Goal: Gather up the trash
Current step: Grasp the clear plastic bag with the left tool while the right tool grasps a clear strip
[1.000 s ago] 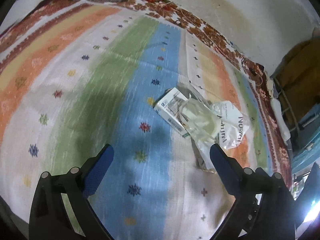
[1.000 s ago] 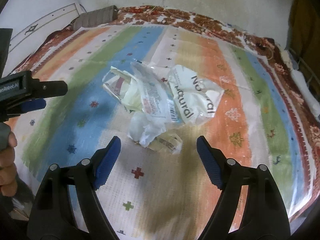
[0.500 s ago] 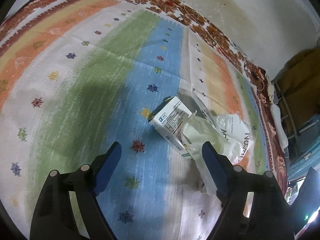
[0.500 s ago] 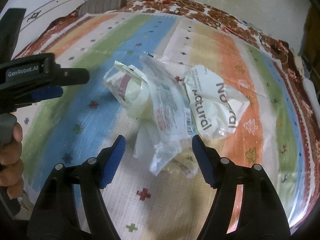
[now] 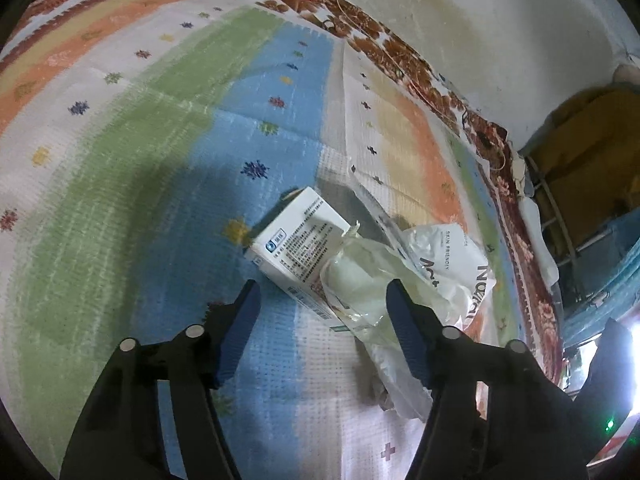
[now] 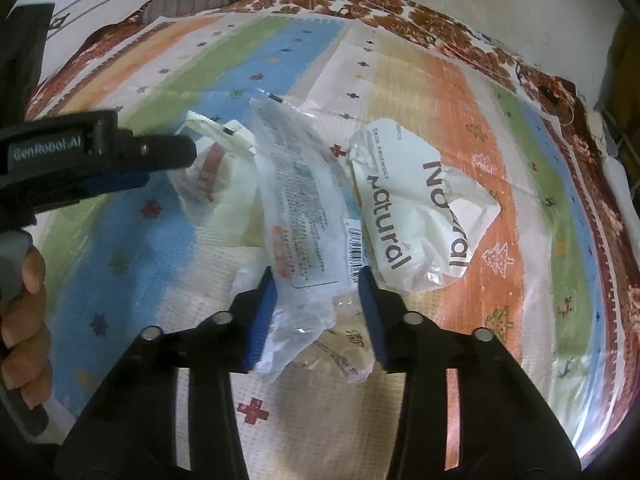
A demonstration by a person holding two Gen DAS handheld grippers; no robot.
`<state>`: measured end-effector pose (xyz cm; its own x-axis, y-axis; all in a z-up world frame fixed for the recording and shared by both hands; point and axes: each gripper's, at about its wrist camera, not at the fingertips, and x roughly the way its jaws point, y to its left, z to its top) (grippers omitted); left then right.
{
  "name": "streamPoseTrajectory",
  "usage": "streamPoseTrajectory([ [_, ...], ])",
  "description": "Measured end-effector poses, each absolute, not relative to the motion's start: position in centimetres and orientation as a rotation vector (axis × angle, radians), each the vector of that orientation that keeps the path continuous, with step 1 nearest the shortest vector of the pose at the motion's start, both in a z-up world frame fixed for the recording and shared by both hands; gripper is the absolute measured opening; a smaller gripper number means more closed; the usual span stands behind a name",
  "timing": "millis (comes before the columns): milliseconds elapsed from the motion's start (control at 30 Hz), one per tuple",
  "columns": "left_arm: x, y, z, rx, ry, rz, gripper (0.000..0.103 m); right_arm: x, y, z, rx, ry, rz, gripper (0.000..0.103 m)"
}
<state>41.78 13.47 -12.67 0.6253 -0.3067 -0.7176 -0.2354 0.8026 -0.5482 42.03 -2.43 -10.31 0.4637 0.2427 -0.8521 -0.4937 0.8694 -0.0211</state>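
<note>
The left claw [image 5: 322, 300] is seen pointed steeply down over a bed covered by a striped multicoloured bedspread [image 5: 140, 168]. Its blue pads have just been closing and stand apart, unclenched; a white printed cardboard box [image 5: 298, 242] lies just ahead, between the tips, with a clear crumpled plastic bag [image 5: 360, 292] overlapping the box beside the right pad. Whether that pad touches the bag cannot be told. Right of this, the right claw [image 6: 316, 284] has likewise been closing; a clear printed plastic wrapper [image 6: 308, 204] lies between its pads, neither visibly pressing it. A white crumpled "Natural" pouch [image 6: 420, 208] lies just beyond the right pad. A hand [image 6: 24, 312] is seen far left of this claw.
</note>
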Motion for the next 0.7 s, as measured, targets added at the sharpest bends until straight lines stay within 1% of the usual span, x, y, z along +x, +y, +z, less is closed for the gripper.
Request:
streamPoseTrajectory([
  [33,41.7,13.4,-12.8,-0.675,0.898,-0.056,0.057,42.1,-2.4,-10.4,-0.279,0.993,0.467,0.031],
  [100,41.9,13.2,-13.1,-0.674,0.896,-0.074,0.045,42.5,-2.4,-10.8,-0.268,1.002,0.484,0.021],
  [133,42.0,13.0,-13.3,-0.663,0.903,-0.077,0.035,42.7,-2.5,-10.9,-0.262,1.004,0.485,0.018],
  [167,41.9,12.8,-13.4,-0.658,0.903,-0.074,0.024,42.8,-2.6,-10.9,-0.251,1.002,0.486,0.013],
  [200,41.9,12.8,-13.3,-0.656,0.895,-0.073,0.016,42.9,-2.6,-10.8,-0.250,0.996,0.489,0.010],
  [233,41.7,12.8,-13.1,-0.656,0.885,-0.070,0.002,42.9,-2.6,-10.7,-0.254,0.991,0.489,0.009],
  [300,41.4,13.2,-12.3,-0.670,0.860,-0.047,0.000,42.8,-2.8,-10.2,-0.267,0.963,0.476,0.003],
  [367,41.3,13.6,-11.6,-0.691,0.839,-0.051,0.000,42.8,-3.3,-9.3,-0.250,0.936,0.458,0.001],
  [533,40.9,13.4,-9.6,-0.589,0.835,-0.020,0.000,42.6,-4.2,-7.6,-0.207,0.911,0.468,0.000],
  [700,40.6,14.4,-8.7,-0.576,0.847,0.019,0.000,42.5,-5.1,-6.4,-0.181,0.893,0.467,0.000],
])
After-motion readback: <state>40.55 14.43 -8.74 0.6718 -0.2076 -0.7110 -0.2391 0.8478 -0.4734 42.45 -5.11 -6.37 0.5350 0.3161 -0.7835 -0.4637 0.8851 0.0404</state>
